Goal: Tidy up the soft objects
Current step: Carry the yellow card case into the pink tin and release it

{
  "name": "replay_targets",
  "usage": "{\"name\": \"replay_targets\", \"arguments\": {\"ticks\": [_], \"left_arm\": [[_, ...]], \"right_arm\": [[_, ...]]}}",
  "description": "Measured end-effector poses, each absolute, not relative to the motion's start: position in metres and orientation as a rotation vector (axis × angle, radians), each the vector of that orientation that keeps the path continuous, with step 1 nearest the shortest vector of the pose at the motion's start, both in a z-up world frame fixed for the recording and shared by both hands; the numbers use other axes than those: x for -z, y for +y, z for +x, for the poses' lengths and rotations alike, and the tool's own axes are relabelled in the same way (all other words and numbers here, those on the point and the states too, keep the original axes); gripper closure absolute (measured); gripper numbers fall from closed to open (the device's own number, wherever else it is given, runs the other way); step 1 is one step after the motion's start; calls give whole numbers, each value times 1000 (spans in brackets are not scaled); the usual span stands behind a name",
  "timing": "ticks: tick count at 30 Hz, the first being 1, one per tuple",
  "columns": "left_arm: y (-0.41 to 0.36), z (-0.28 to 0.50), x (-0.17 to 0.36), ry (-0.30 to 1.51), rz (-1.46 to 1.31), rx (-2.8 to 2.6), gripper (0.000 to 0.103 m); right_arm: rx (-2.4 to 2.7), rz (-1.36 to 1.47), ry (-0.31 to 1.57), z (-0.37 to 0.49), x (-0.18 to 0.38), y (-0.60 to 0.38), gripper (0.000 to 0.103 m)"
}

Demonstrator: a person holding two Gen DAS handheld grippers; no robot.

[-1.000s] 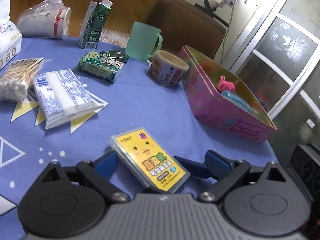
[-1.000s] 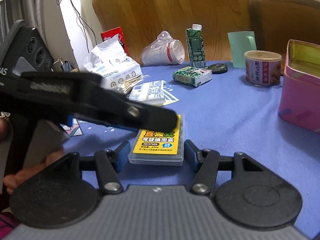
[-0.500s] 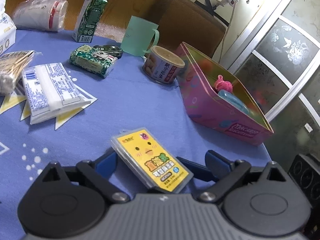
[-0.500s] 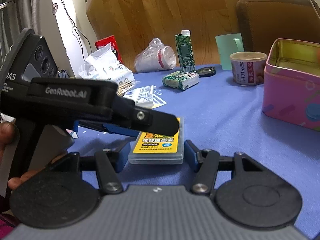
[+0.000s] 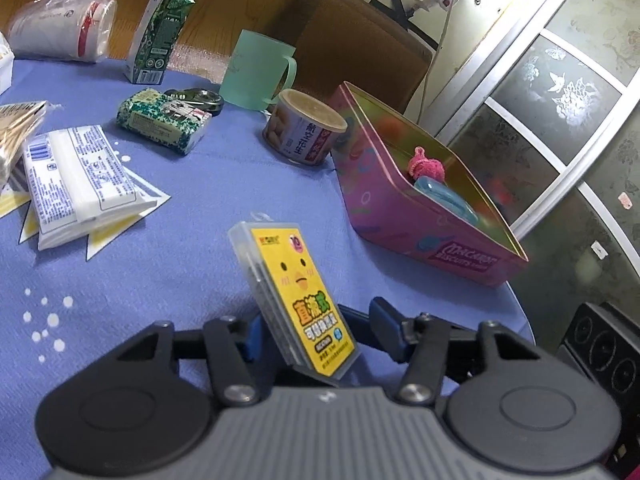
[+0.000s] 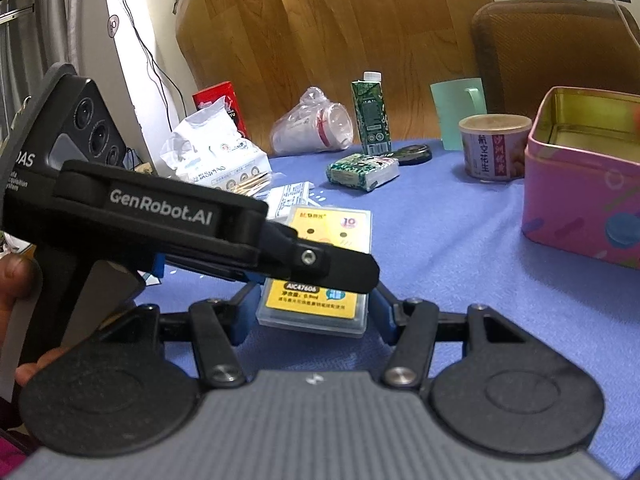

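Two tools meet on one thing, the flat clear plastic case with the yellow cartoon label [image 5: 296, 288]. My left tool [image 5: 316, 316] has just been closing its jaws and is now clamped on the case, which stands tilted between its fingers with one long side raised. In the right wrist view, that tool's black finger crosses over the label. My right tool [image 6: 312, 300] has a blue finger just beside each side of the case's near end. I cannot tell whether its pads press on the plastic. The case sits low over the blue-clothed counter [image 5: 200, 208], close in front of me. An open pink rectangular tin [image 5: 400, 232] stands apart from the case. Inside the tin lie a pink knitted piece [image 5: 426, 166] and a pale blue thing [image 5: 444, 200].
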State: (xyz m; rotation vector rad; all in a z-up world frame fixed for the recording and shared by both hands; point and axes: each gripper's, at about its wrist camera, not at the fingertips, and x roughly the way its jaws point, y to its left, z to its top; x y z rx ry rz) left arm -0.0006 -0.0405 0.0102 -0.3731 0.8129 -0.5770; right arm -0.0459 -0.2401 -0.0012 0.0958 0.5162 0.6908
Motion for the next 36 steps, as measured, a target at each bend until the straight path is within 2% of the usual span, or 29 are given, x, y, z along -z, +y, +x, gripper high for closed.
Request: {"name": "replay_targets", "arguments": {"ticks": [11, 25, 26, 29, 36], "left_arm": [[-64, 11, -37, 757, -292, 636, 53], [-188, 68, -83, 635, -107, 774, 53], [-196, 74, -83, 629, -93, 771, 53], [-214, 90, -79, 620, -45, 711, 41], [-202, 90, -69, 629, -42, 650, 40]], "right_arm": [[-635, 66, 424, -47, -15, -249, 42], [-351, 45, 237, -12, -46, -318, 42], [-330, 55, 232, -6, -46, -324, 42], [-257, 88, 219, 15, -40, -333, 42], [-163, 155, 231, 36, -24, -346, 41]]}}
